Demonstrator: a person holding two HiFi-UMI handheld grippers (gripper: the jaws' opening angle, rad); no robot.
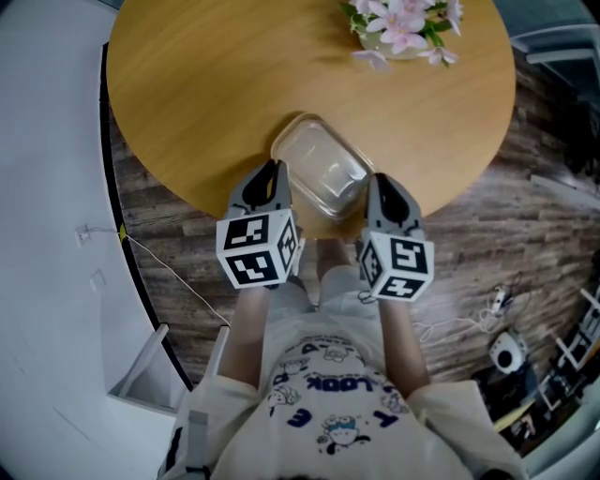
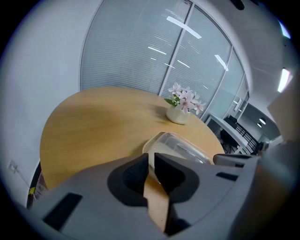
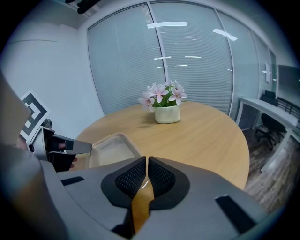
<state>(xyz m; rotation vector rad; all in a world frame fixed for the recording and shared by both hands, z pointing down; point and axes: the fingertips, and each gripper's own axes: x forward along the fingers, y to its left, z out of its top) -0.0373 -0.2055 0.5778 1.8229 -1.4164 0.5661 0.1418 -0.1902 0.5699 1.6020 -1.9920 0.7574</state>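
Round wooden table (image 1: 206, 84), seen steeply from above. A clear plastic container (image 1: 322, 169) lay at its near edge, open side up, set at a slant to the rim.

Left gripper (image 1: 275, 167) rested at the container's near-left corner, tips just beside or touching the rim. In the left gripper view its jaws stood drawn together, with only a thin slit between the dark pads. The container's pale corner showed through the top of that slit and bare tabletop lower down. The rim seemed to lie beyond the tips rather than nipped between them, though the angle was poor.

Right gripper (image 1: 375, 178) sat at the container's right side, near its wall. In the right gripper view the jaws were closed nearly to touching. Only wood grain showed in the gap, and nothing was held. The container lay to the left of the tips there, with the left gripper's grey body beyond it.

Each gripper carried its cube with black and white markers, left (image 1: 258, 248) and right (image 1: 398, 265), both over the table's near edge, above the person's forearms.

A white pot of pink flowers (image 1: 403, 28) stood at the far side of the table, well apart from the container. Dark plank floor (image 1: 487, 244) lay around the table, with a thin white cable (image 1: 169, 272) on it to the left. A glass wall with blinds (image 3: 187, 61) stood behind.
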